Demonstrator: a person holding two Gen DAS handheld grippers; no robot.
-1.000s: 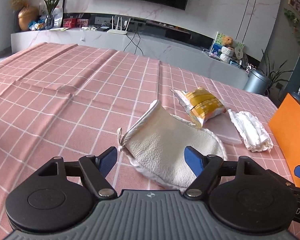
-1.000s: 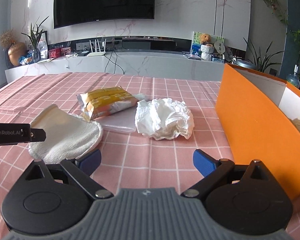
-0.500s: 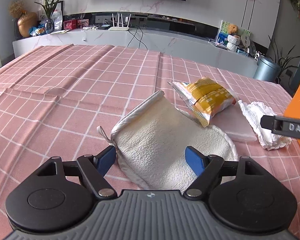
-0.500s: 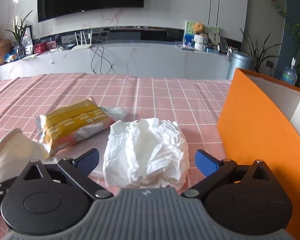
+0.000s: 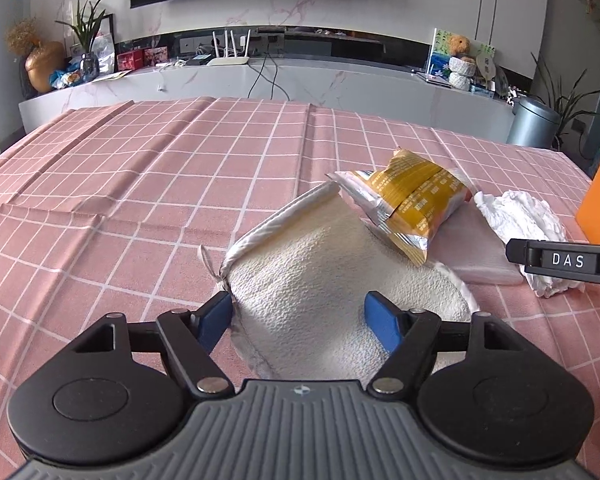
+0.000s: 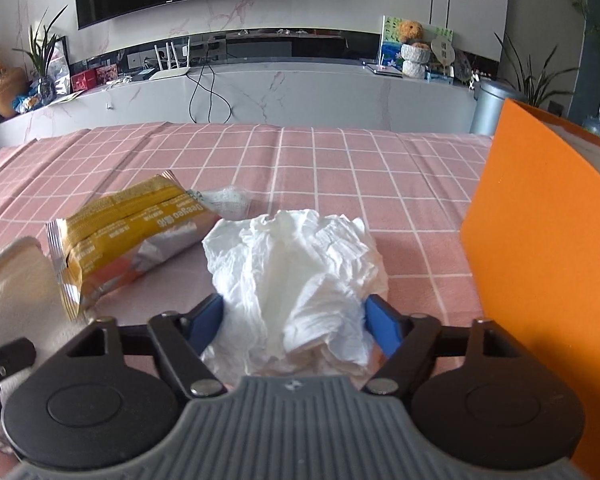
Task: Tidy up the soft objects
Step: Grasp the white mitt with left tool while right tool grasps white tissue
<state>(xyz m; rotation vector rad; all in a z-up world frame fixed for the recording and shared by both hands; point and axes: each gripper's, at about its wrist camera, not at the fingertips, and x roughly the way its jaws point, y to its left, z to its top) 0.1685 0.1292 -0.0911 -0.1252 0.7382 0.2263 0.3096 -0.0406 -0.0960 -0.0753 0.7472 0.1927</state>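
This looks like the grabbing step: two soft things are about to be picked up at the same time. The left hand-held gripper (image 5: pixel 298 316) is low over the cream bath mitt (image 5: pixel 332 280), which lies flat on the pink checked tabletop (image 5: pixel 140 184). Its blue jaws have just been closing in and sit on each side of the mitt. The left one is right at the mitt's edge, but they do not squeeze it yet. The right hand-held gripper (image 6: pixel 294 322) has the crumpled white tissue (image 6: pixel 296 264) between its jaws. They have just been closing too, and they are very near its sides, but it does not look pinched yet. A yellow snack bag (image 6: pixel 128 236) lies between the two soft things. Next, I think both must squeeze shut, then lift and carry toward the orange box (image 6: pixel 540 260) just beside the tissue.
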